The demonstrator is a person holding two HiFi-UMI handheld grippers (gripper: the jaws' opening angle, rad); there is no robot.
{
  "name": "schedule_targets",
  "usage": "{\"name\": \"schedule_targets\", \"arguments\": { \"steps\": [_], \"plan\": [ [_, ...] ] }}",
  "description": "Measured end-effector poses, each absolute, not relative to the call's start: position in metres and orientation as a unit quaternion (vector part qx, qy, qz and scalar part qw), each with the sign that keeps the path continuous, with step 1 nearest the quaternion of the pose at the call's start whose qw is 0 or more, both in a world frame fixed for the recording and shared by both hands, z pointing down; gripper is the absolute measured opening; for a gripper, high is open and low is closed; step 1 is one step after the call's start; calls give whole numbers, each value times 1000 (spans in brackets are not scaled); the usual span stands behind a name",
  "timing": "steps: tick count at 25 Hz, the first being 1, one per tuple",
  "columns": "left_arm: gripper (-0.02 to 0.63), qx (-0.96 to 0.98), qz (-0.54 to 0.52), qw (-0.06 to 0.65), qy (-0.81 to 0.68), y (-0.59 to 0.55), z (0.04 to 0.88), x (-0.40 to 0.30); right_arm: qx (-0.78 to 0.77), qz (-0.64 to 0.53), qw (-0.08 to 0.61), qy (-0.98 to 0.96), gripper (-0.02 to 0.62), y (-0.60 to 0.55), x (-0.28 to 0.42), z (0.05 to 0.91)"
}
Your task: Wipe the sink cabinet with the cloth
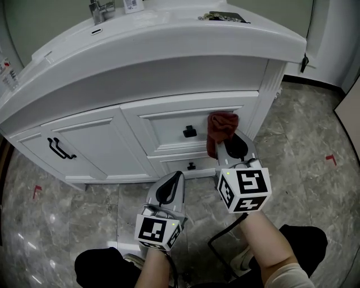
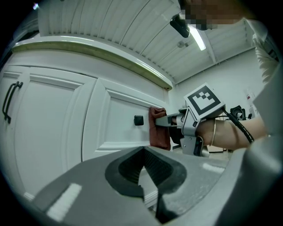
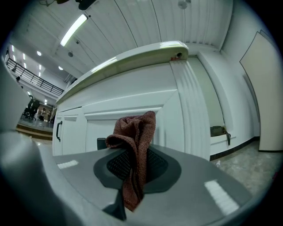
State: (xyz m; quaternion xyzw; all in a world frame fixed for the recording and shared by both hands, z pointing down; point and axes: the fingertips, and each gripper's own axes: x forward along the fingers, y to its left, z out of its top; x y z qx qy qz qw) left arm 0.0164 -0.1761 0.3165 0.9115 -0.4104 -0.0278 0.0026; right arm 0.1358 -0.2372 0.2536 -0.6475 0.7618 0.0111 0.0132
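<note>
The white sink cabinet (image 1: 163, 121) fills the head view, and its upper drawer has a black knob (image 1: 189, 132). A red-brown cloth (image 1: 221, 126) hangs against the right end of that drawer front. My right gripper (image 1: 220, 147) is shut on the cloth, which drapes between the jaws in the right gripper view (image 3: 135, 141). My left gripper (image 1: 179, 175) hovers lower and to the left, short of the lower drawer, jaws together with nothing in them. In the left gripper view the cloth (image 2: 158, 130) and the right gripper (image 2: 161, 120) press on the drawer just right of the knob (image 2: 139, 120).
A cabinet door with a long black handle (image 1: 61, 148) lies to the left. A faucet (image 1: 100, 10) and small items (image 1: 222, 17) sit on the countertop. The grey marble floor (image 1: 304, 135) carries a red tape mark (image 1: 331, 160). The person's legs are at the bottom edge.
</note>
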Motion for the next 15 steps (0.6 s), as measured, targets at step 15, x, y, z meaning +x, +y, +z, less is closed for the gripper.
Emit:
{"name": "schedule_targets", "arguments": {
  "steps": [15],
  "plan": [
    [0,922,-26,5,-387,-172,318,48,-681,5,27,732,80,-220,189,252]
  ]
}}
